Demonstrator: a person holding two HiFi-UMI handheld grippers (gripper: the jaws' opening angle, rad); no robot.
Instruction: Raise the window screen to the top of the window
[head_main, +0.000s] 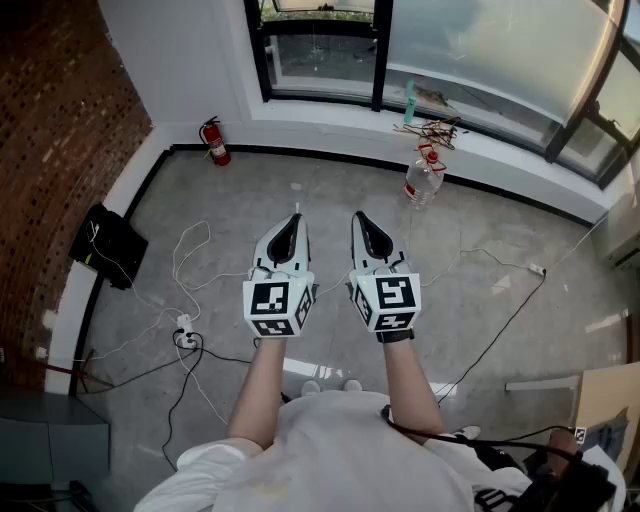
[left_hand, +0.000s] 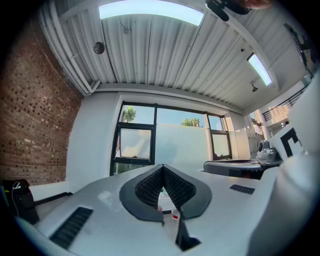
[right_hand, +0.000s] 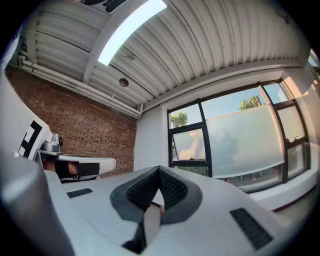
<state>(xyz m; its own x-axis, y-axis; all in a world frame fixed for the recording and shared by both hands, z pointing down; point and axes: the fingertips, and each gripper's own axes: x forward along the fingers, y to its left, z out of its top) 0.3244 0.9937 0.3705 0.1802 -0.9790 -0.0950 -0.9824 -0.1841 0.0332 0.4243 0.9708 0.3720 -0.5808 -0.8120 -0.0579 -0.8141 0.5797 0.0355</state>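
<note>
The window (head_main: 330, 45) with black frames fills the far wall. A pale frosted screen (head_main: 500, 55) covers its wide middle pane; the left gripper view shows that screen (left_hand: 180, 145) reaching from the sill to partway up, and the right gripper view shows it (right_hand: 245, 142) too. My left gripper (head_main: 296, 218) and right gripper (head_main: 360, 216) are held side by side at waist height, level, pointing at the window and well short of it. The left gripper's (left_hand: 162, 167) jaws meet at the tips with nothing between them. The right gripper (right_hand: 159, 170) is shut and empty as well.
A red fire extinguisher (head_main: 214, 141) stands by the left wall corner. A water bottle (head_main: 424, 178) sits under the sill, with clutter (head_main: 432, 130) on the ledge. A black bag (head_main: 108, 246), a power strip (head_main: 184, 335) and loose cables lie on the concrete floor. Brick wall (head_main: 50, 120) at left.
</note>
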